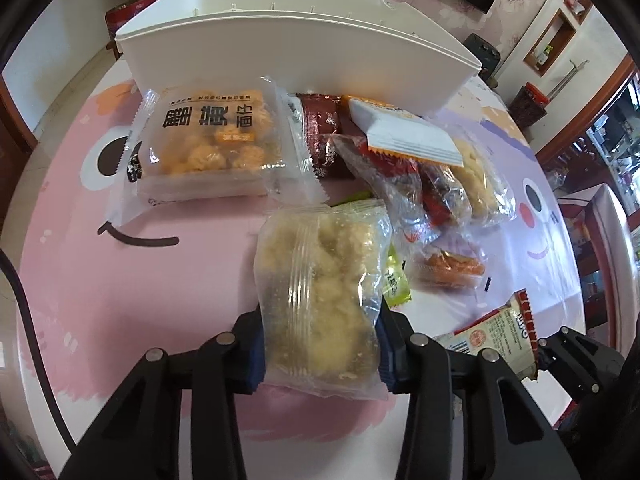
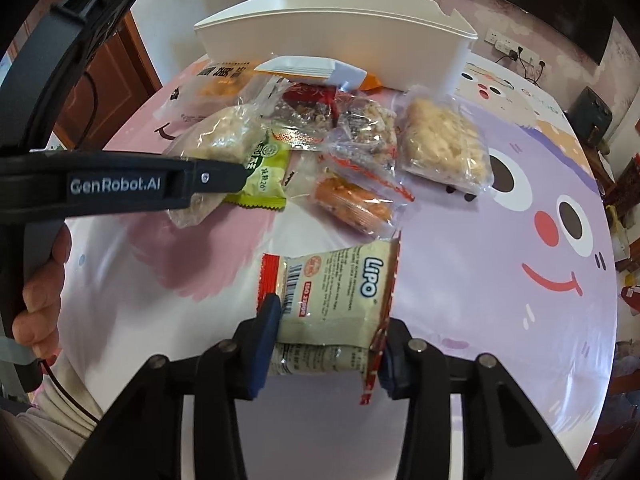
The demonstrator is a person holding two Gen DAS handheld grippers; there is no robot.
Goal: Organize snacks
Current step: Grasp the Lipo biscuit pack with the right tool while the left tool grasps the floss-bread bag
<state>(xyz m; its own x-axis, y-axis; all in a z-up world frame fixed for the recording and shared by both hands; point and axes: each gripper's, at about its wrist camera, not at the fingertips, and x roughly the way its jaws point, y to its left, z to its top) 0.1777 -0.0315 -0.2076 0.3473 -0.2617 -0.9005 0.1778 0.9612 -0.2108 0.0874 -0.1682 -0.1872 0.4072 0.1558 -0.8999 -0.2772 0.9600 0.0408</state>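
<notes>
My left gripper point(image 1: 320, 344) is shut on a clear packet of pale crumbly cake point(image 1: 320, 280), held above the table; the packet also shows in the right wrist view point(image 2: 224, 140). My right gripper point(image 2: 326, 332) is shut on a cream Lipo biscuit packet point(image 2: 340, 292), which shows at the left wrist view's right edge point(image 1: 500, 332). A pile of snacks lies ahead: a crab-roe snack pack point(image 1: 208, 140), a brown packet point(image 1: 324, 128), a white-orange packet point(image 1: 404, 128), a green packet point(image 2: 264, 168), an orange roll point(image 2: 352, 200) and a rice cake packet point(image 2: 444, 144). A white bin point(image 1: 296, 52) stands behind the pile.
The round table point(image 2: 500, 320) has a pink and purple cartoon cover. The left gripper's body point(image 2: 116, 184) and the hand holding it reach across the left of the right wrist view. Chairs and cabinets stand around the table.
</notes>
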